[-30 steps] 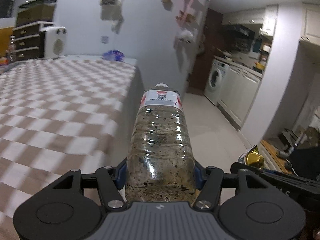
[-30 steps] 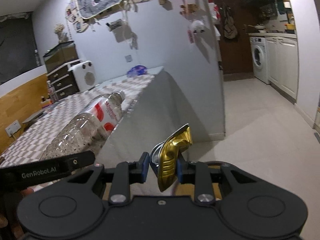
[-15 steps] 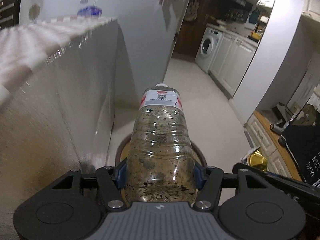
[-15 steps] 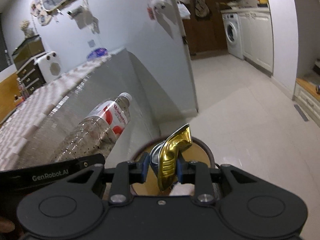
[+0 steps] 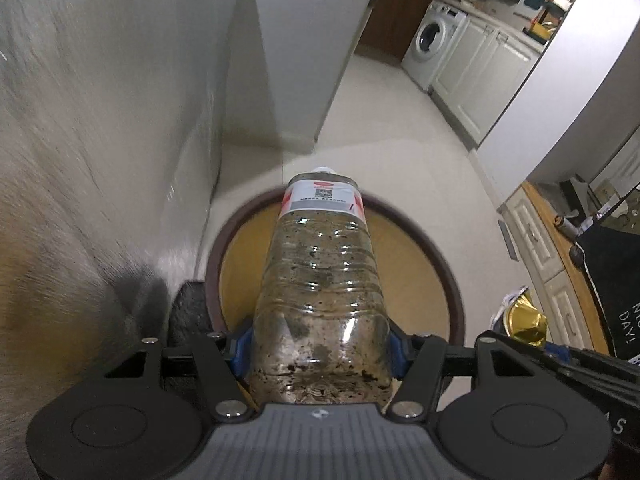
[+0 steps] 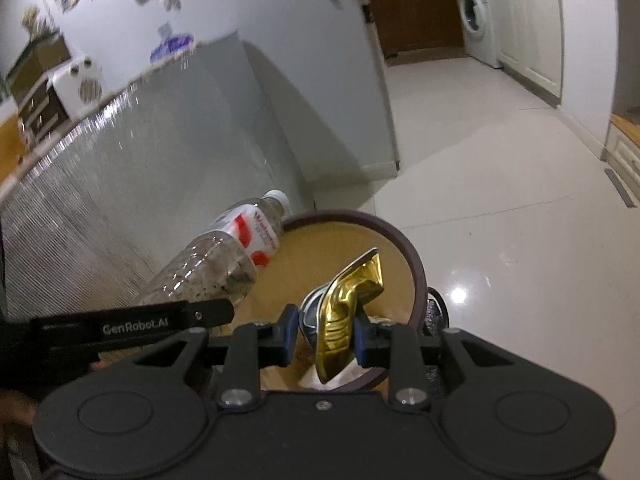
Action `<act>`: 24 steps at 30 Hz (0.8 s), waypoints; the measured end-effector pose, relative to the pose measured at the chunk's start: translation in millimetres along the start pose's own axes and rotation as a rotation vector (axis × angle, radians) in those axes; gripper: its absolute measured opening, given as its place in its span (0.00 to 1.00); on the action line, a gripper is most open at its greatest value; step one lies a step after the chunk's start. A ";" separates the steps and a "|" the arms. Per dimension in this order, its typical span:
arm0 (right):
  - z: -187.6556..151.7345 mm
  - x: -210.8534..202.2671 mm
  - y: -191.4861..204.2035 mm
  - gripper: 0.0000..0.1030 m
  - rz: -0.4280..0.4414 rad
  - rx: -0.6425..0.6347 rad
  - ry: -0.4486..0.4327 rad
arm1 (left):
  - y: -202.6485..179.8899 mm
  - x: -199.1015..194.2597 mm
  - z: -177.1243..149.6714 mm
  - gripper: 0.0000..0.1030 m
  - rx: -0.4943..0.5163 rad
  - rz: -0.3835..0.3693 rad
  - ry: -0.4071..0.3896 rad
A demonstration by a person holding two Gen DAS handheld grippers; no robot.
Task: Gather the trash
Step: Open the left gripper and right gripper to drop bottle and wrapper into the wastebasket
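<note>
The left gripper (image 5: 318, 354) clamps a dirty plastic bottle (image 5: 320, 280) above the round bin (image 5: 452, 292); the right gripper (image 6: 324, 336) pinches a crushed, apparently gold can (image 6: 348, 312) over its near rim.

"genrobot.ai" stands in pale letters on the left gripper (image 6: 316, 316) side arm. "day!" shows on a black bag (image 5: 612, 292). the bottle (image 6: 224, 264) label's red wording is too blurred to read.

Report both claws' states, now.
Left claw: shut on dirty clear plastic bottle.
Right claw: shut on crushed gold metal can.
</note>
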State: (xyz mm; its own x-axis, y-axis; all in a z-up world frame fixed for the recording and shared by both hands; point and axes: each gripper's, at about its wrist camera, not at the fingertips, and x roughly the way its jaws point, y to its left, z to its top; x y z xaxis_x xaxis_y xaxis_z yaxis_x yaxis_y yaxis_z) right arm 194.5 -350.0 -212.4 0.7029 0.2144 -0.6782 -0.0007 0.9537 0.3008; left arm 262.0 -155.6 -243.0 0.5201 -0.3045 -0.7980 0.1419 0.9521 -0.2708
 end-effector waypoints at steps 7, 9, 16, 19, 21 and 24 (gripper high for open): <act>7.5 56.8 4.9 0.28 0.006 -0.105 0.119 | 6.2 43.6 5.5 0.61 -0.014 -0.014 0.123; 9.6 70.4 8.7 0.28 -0.003 -0.143 0.148 | 9.8 50.1 8.8 0.61 -0.019 -0.016 0.136; 13.8 101.1 10.8 0.28 -0.016 -0.206 0.213 | 14.7 57.7 12.9 0.62 -0.018 0.024 0.125; 13.2 109.2 8.3 0.28 -0.019 -0.228 0.230 | 15.6 55.5 14.6 0.63 -0.006 0.036 0.116; 13.6 112.4 9.2 0.28 -0.027 -0.248 0.236 | 15.0 54.8 14.8 0.65 -0.008 0.029 0.117; 15.3 119.0 8.8 0.28 -0.035 -0.276 0.247 | 16.4 50.1 15.9 0.73 -0.004 0.021 0.106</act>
State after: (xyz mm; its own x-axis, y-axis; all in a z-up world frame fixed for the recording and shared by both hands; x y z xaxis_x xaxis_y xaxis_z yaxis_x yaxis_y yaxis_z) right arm 289.0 -319.3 -280.2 0.5133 0.1931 -0.8362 -0.1952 0.9751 0.1053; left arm 303.7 -154.8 -278.9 0.4311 -0.2859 -0.8558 0.1287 0.9583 -0.2553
